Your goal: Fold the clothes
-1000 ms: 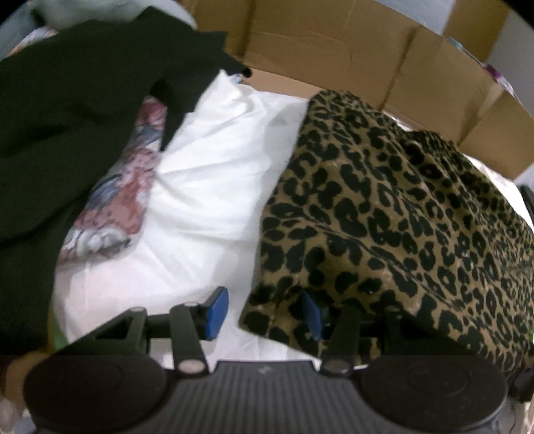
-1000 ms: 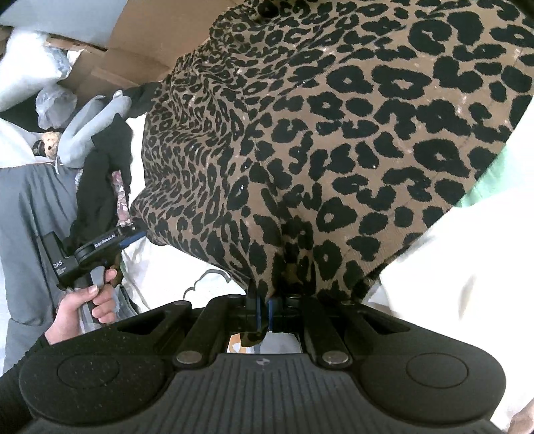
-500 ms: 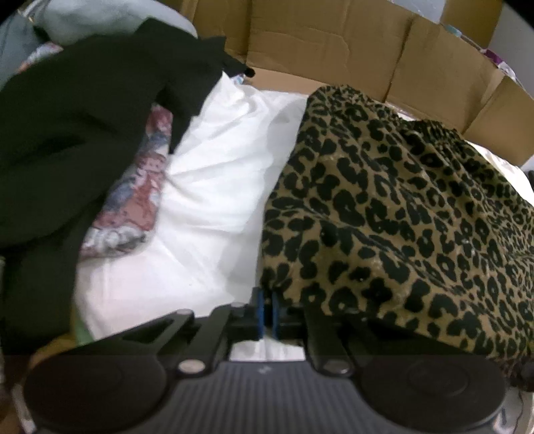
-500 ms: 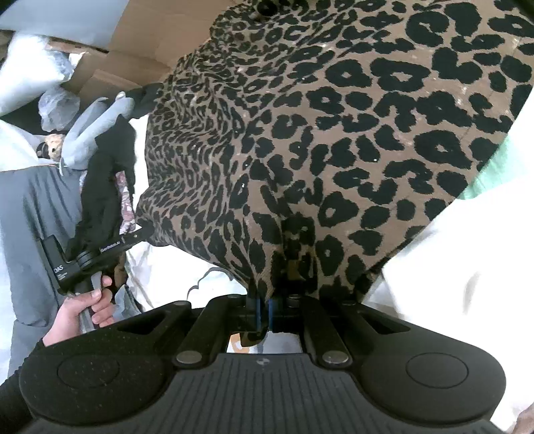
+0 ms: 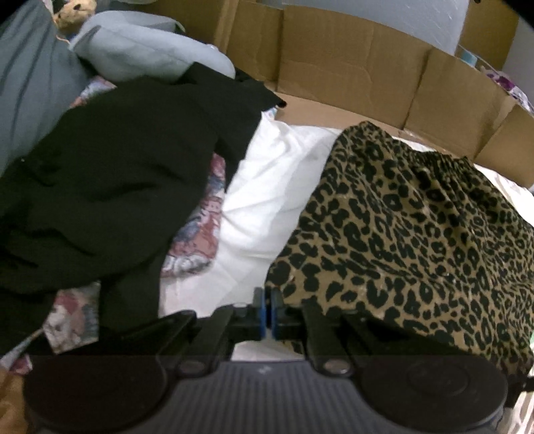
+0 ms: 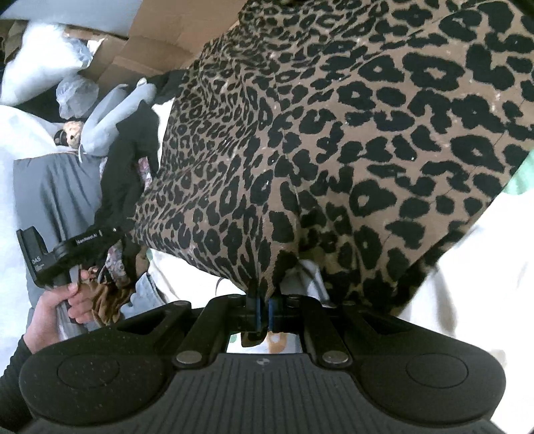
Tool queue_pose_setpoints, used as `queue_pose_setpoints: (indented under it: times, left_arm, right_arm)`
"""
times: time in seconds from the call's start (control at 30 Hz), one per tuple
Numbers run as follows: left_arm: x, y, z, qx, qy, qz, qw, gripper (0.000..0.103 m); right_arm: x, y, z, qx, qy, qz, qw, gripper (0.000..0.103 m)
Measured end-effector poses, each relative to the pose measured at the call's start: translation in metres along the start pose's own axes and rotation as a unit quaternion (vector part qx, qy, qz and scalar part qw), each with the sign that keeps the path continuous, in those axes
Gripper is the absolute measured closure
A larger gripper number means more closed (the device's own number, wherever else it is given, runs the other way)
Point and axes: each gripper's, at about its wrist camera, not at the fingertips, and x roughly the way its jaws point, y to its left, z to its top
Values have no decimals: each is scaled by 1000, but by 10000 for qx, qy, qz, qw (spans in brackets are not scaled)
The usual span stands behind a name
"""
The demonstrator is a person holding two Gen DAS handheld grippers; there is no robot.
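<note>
**Leopard piece pinched at two pts, no fold made yet**

The left tongs are closed down narrow, pads nearly meeting at the near-left corner of the leopard-print garment. From the right wrist view that corner runs right to the tool's tip, so it looks pinched, tho the bite itself is tiny. The right tongs are clamped on a bunched bit of the same garment's hem, w/ cloth gathered just above the pads. The person's left hand grips its tool's handle at the lower left of that view.

The garment lies spread over a white sheet, its elastic waist on the far side toward the cardboard boxes, its near edge lifted between the two tongs.

Progress, as a judgement: early. The piece is held at two pts on one edge, but no crease or doubled layer shows. What's left: carry that edge over toward the waist, flatten, fold again, then set it aside.

More work waits at left: a black garment heaped over a floral cloth, w/ a pale blue item and a small toy bear behind. That heap sits near the leopard piece's left side, so room to lay the fold is tight there. The boxes hem in the far side.
</note>
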Motion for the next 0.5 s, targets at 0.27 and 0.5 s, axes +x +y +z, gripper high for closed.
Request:
queue_pose_setpoints:
  times: [0.27, 0.5]
  left_arm:
    - [17, 8, -7, -43, 170, 266, 9995, 101]
    - [16, 11, -6, -185, 120, 183, 9996, 100]
  right_arm:
    - [19, -8, -6, -49, 229, -252, 9994, 96]
    - [10, -6, -5, -9, 225, -135, 9997, 71]
